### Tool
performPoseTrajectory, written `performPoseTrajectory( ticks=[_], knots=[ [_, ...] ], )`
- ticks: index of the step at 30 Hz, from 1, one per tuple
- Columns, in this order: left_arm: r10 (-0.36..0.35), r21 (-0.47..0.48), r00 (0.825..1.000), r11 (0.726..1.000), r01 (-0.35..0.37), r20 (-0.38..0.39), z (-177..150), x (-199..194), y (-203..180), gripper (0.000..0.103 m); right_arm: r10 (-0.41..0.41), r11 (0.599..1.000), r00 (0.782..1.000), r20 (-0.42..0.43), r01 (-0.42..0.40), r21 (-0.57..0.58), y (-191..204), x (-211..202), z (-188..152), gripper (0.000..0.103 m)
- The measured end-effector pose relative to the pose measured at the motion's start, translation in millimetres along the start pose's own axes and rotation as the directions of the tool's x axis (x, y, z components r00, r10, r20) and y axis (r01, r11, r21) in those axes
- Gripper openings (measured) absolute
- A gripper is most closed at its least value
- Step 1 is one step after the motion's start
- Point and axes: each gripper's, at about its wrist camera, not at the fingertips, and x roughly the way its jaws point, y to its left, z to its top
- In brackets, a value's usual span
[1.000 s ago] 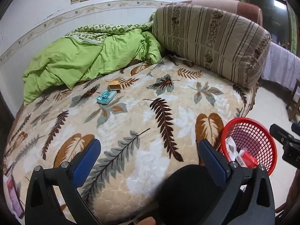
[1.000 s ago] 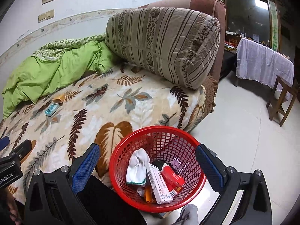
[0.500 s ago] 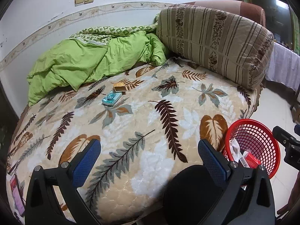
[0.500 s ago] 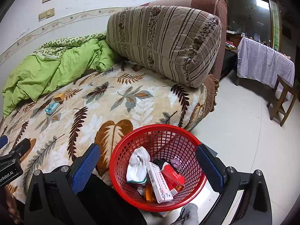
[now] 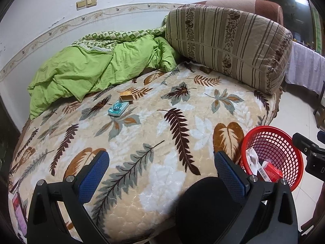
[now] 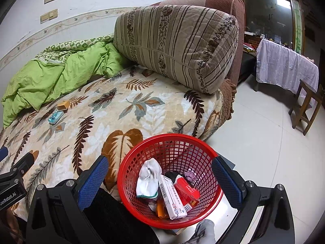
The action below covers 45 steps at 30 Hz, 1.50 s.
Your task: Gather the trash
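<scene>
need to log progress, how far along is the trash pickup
Partly done: the red basket already holds a sock, boxes and wrappers. Nothing is in hand; the left gripper and right gripper are open. Left on the bed: a teal packet and a small brown box.

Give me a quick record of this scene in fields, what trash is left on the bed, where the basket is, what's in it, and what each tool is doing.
Left on bed: teal packet touching a small brown box, near the green quilt
Basket: red basket on the floor beside the bed
Basket contents: white sock, white box, red box, other bits
Left tool: open, empty, over the bed
Right tool: open, empty, above the basket
</scene>
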Motion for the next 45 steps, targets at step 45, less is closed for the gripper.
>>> performPoseTrajectory(
  ticks=[45],
  knots=[
    [0.005,0.008,1.000,1.000,-0.005,-0.001,1.2,-0.9,-8.0,0.103,0.001,1.000,1.000,-0.011,0.000,0.004,-2.4,2.5,-3.3,0.102]
  ],
)
